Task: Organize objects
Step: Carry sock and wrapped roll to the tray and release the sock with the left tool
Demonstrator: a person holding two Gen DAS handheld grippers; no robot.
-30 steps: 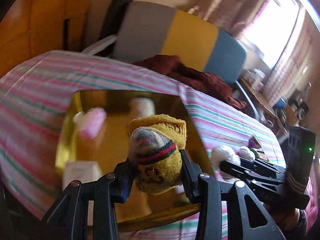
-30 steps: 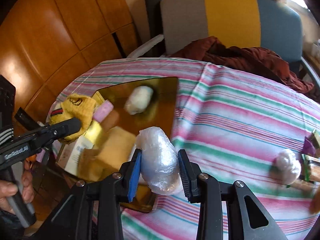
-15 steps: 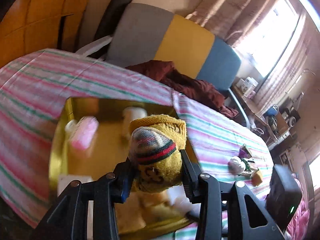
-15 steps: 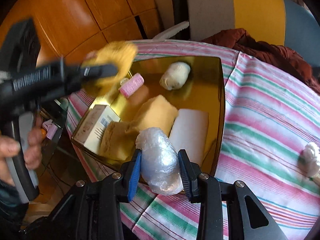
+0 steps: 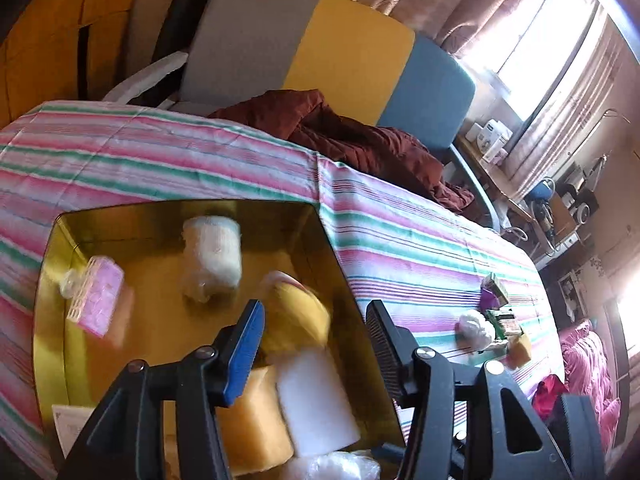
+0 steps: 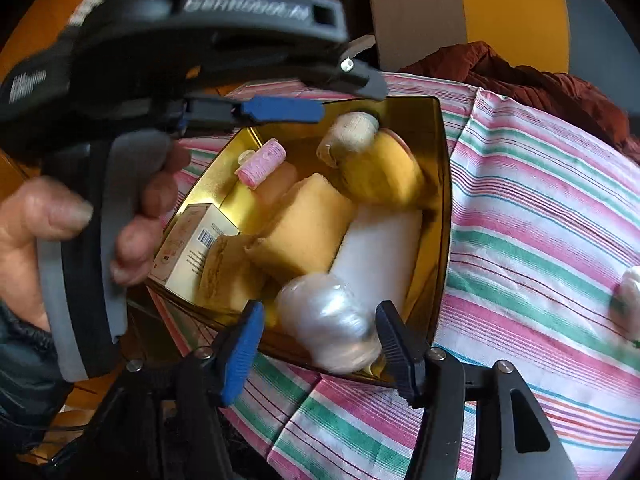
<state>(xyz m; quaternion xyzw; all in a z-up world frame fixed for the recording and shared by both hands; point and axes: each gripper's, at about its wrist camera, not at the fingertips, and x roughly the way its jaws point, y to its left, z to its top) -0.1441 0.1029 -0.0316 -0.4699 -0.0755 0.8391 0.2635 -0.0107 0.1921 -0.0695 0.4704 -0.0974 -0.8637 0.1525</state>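
Hanging over the gold tray [image 5: 336, 248], the left gripper [image 5: 316, 336] has just been opening, and its jaws stand apart with nothing pressed between the pads. The yellow sock bundle [image 5: 298, 312] lies blurred just beyond the blue pad, inside the tray, beside the white wrapped roll [image 5: 212, 256] and above the white foam block [image 5: 316, 396]. A pink hair roller [image 5: 98, 300] rests near the tray's left wall, well apart from the gripper.

The right gripper [image 6: 320, 340] has likewise just been opening; its jaws are spread over the tray's near rim. The clear plastic-wrapped bundle [image 6: 332, 320] sits between the fingers, blurred, lying against the tray's near edge, and neither pad presses on it. Beyond it in the right wrist view lie the foam block, an orange sponge [image 6: 304, 220], a small carton [image 6: 192, 244] and the sock bundle at the far side. A hand [image 6: 48, 220] grips the left gripper's handle at the left of that view. The tray stands on a striped tablecloth [image 6: 540, 220].
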